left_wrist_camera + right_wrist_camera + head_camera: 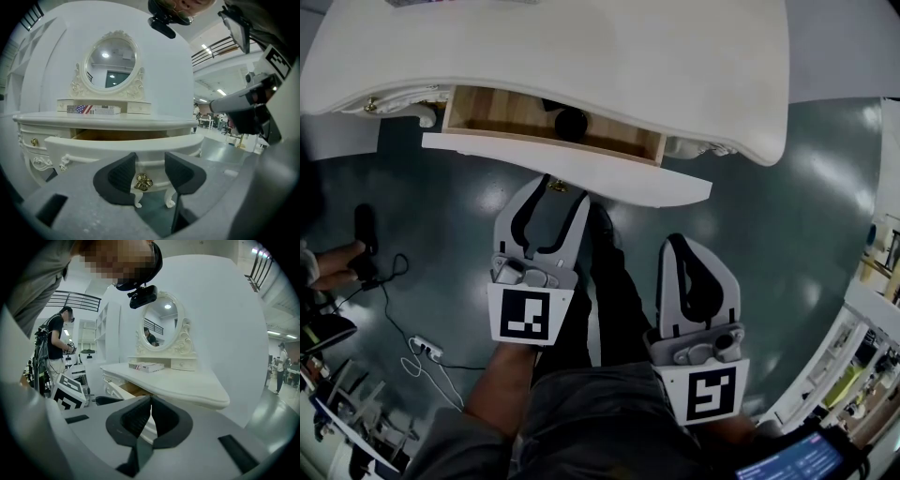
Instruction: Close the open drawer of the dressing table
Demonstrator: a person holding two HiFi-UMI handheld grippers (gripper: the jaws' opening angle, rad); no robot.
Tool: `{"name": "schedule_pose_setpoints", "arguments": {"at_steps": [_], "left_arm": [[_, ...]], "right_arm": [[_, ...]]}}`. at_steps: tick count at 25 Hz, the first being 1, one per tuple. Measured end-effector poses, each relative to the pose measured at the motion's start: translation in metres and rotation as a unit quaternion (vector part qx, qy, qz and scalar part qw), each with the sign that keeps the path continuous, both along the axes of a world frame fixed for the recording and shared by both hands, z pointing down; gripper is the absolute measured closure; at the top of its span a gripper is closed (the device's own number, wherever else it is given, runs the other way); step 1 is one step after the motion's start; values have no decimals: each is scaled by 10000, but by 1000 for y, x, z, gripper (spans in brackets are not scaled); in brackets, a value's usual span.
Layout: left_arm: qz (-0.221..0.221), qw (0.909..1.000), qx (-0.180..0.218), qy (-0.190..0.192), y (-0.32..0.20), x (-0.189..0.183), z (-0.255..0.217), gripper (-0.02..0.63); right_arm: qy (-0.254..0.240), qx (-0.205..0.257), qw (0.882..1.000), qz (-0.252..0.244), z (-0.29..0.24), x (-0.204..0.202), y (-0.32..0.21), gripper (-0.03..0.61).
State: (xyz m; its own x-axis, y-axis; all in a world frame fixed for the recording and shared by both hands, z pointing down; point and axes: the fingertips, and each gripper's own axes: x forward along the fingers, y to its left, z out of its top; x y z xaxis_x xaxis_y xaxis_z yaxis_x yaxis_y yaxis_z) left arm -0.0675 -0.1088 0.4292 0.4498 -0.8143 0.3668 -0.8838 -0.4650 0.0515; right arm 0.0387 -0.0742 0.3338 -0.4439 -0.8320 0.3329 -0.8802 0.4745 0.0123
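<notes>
The white dressing table [675, 66] fills the top of the head view. Its drawer [567, 169] stands pulled out, showing a wooden inside with a dark round object [572, 122] in it. My left gripper [561, 187] is open just in front of the drawer front. In the left gripper view the brass handle [143, 182] hangs between the spread jaws of the left gripper [150, 157], untouched. My right gripper [686, 242] is lower and to the right, away from the drawer. Its jaws are shut on nothing, pointing at the table edge [187, 394] from the right gripper [150, 401].
An oval mirror [111, 61] and a flat box [91, 109] sit on the table top. The person's legs [614, 291] stand below the drawer. Cables and a power strip [422, 349] lie on the floor at left. Another person [58, 343] stands far left; shelves [872, 309] stand at right.
</notes>
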Motion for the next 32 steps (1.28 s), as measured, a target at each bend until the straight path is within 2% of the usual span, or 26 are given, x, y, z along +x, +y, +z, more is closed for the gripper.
{"name": "schedule_pose_setpoints", "arguments": {"at_steps": [3, 8, 32], "left_arm": [[-3, 10000, 31, -3, -3, 1, 1, 407], [-41, 10000, -24, -2, -36, 9, 4, 407], [-93, 10000, -7, -8, -47, 9, 4, 407]], "right_arm": [[-7, -6, 10000, 4, 2, 2, 0, 563], [-2, -23, 10000, -1, 1, 11, -35, 563], [20, -45, 10000, -82, 1, 12, -43, 563]]}}
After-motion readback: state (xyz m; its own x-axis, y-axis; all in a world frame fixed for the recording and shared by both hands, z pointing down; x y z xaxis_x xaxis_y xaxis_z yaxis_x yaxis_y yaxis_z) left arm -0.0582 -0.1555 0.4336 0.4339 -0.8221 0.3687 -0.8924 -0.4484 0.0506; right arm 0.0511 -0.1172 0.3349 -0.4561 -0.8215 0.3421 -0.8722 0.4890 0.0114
